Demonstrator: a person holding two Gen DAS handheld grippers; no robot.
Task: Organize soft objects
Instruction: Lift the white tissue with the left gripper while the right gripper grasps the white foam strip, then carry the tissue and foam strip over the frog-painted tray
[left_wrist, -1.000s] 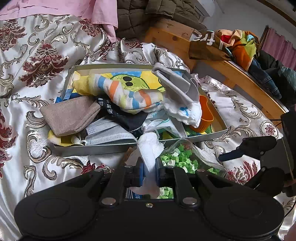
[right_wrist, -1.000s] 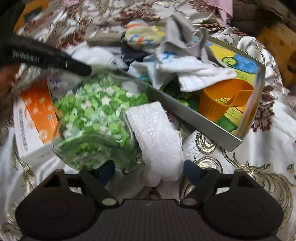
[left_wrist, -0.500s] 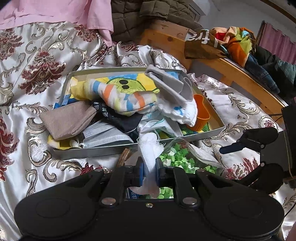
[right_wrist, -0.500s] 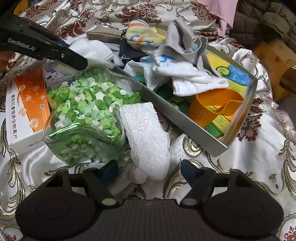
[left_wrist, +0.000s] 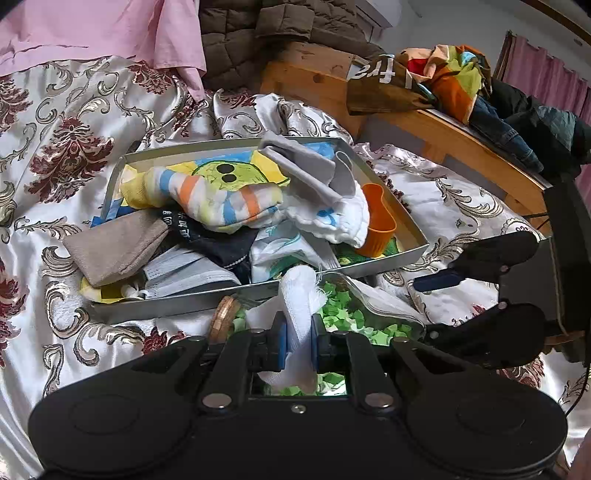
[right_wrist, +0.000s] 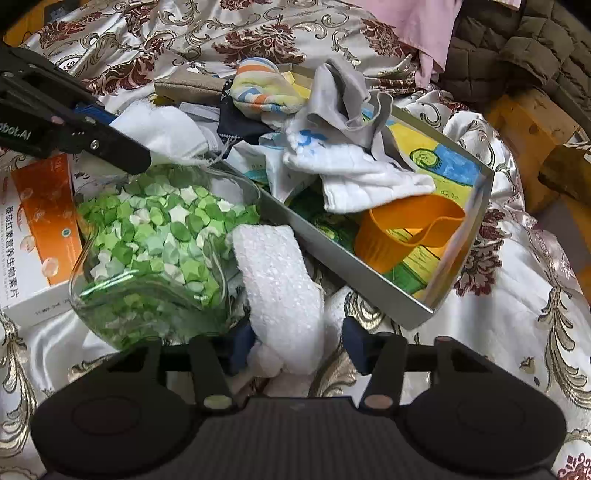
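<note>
My left gripper (left_wrist: 298, 341) is shut on a white gauze cloth (left_wrist: 301, 306) and holds it above a glass jar of green paper stars (left_wrist: 354, 319), just short of the metal tray (left_wrist: 177, 301). The tray holds a striped sock (left_wrist: 218, 201), a grey cloth (left_wrist: 310, 168), a tan cloth (left_wrist: 118, 247) and face masks (left_wrist: 184, 273). My right gripper (right_wrist: 298, 345) is open, its fingers on either side of a white foam piece (right_wrist: 280, 288) that lies on the bed between the jar (right_wrist: 155, 236) and the tray (right_wrist: 351, 273).
An orange cup (right_wrist: 402, 229) stands in the tray's near corner. An orange and white box (right_wrist: 33, 229) lies left of the jar. A wooden bed frame (left_wrist: 443, 133) with piled clothes (left_wrist: 454, 77) runs behind. The patterned bedspread (left_wrist: 55, 155) surrounds the tray.
My left gripper has lifted slightly with the white cloth still held. My right gripper has come closer around the foam piece and stays open.
</note>
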